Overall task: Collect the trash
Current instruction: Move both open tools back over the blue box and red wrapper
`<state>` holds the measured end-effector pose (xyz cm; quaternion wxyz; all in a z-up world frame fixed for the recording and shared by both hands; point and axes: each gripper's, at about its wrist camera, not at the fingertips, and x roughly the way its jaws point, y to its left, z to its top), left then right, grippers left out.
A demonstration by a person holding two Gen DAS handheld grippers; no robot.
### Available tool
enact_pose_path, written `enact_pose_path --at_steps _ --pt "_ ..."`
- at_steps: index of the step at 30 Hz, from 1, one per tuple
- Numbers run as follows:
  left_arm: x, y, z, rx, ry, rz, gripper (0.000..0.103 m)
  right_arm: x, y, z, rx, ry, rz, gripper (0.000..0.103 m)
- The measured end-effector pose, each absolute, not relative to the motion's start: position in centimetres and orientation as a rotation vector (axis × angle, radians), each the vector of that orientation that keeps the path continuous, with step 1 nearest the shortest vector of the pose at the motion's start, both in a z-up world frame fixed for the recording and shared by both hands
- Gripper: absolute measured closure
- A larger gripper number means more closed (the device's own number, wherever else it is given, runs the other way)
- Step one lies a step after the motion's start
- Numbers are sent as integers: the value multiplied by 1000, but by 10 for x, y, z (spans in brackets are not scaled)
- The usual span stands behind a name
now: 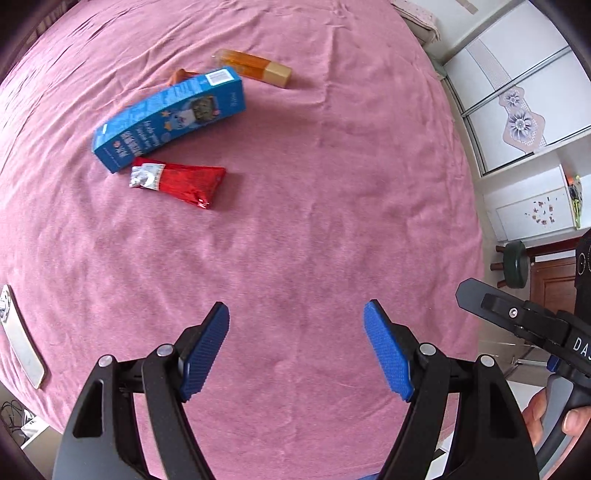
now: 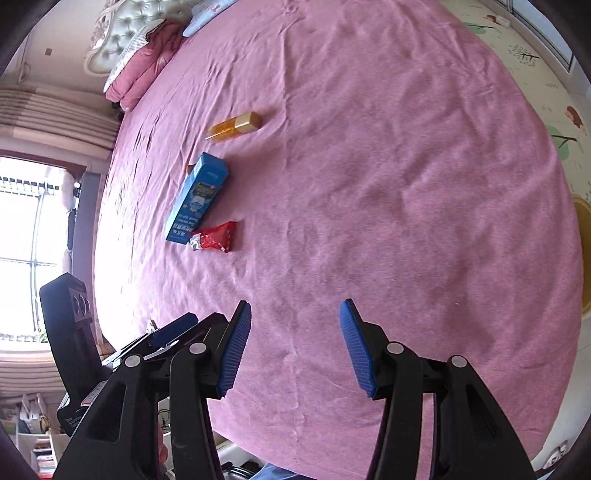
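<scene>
Clearly, both the left tongs (image 1: 295,350) and the right tongs (image 2: 295,347) were spread wide and held nothing. On the bed (image 1: 332,221), the red wrapper (image 1: 177,181) lay ahead and to the left, touching the blue box (image 1: 166,118), its long axis across the tongs; neither seemed clearly nearer.

I was working in a home bedroom. A bed (image 2: 388,166) under a pink sheet filled both views, with a tufted headboard (image 2: 122,33) and a pink pillow (image 2: 147,62) at its far end. Sliding wardrobe doors (image 1: 517,110) with flower panels stood alongside, and a curtained window (image 2: 22,229) lit the room.
</scene>
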<state>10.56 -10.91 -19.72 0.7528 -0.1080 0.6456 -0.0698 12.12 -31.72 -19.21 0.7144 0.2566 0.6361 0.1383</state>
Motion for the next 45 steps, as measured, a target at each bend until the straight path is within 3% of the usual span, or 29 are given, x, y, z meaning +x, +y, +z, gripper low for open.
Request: enact_pose_path --at_steps 13,25,45 --pt "133 -15 -212 -160 1409 -137 27 157 -218 -211 502 1447 347 53" --pt "192 21 -225 22 1414 -202 26 200 -165 -236 393 1487 385 53" --pt "295 8 -264 308 1488 -458 23 203 -173 -280 734 1569 270 53"
